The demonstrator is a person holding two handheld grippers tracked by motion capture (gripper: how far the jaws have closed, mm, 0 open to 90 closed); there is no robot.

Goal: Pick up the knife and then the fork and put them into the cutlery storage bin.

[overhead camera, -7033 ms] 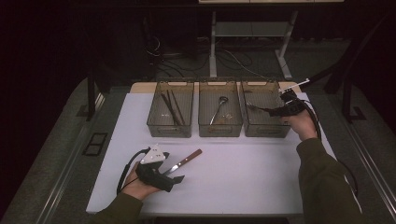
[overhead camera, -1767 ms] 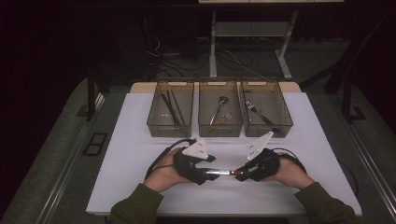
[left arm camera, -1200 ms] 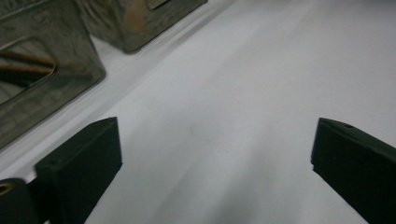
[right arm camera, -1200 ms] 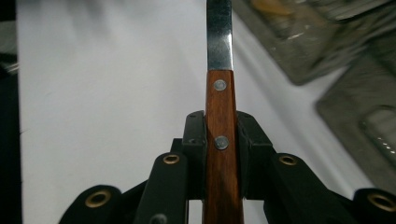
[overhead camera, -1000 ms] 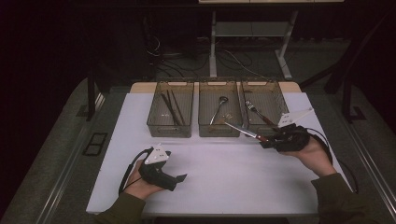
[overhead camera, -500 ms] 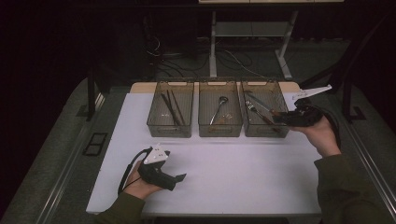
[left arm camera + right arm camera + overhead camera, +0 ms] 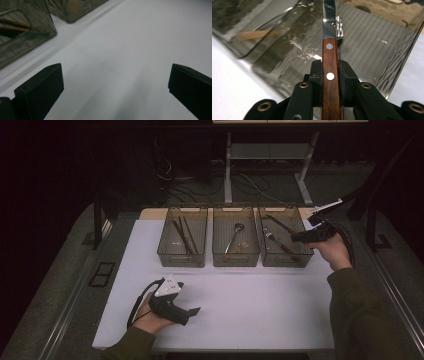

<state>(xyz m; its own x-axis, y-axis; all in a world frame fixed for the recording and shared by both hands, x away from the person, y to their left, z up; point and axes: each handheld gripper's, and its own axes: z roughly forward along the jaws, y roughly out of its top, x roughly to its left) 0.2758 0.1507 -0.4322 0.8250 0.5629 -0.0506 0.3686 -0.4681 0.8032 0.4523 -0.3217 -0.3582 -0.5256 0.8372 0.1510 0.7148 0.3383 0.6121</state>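
Note:
My right gripper (image 7: 304, 236) (image 7: 330, 68) is shut on the wooden handle of a knife (image 7: 330, 65) (image 7: 281, 225), whose steel blade reaches out over the right-hand clear bin (image 7: 283, 259). A fork (image 7: 276, 243) lies in that bin. My left gripper (image 7: 192, 311) (image 7: 115, 85) rests low on the white table (image 7: 250, 305) near its front left, its jaws open with bare tabletop between them.
Three clear bins stand in a row at the back of the table: the left bin (image 7: 182, 256) holds dark sticks (image 7: 182, 234), the middle bin (image 7: 235, 257) a spoon (image 7: 234, 236). Table legs and cables sit on the dark floor behind.
My right hand has carried the knife from the table's middle, back and to the right, up over the right-hand bin. The left gripper has stayed put.

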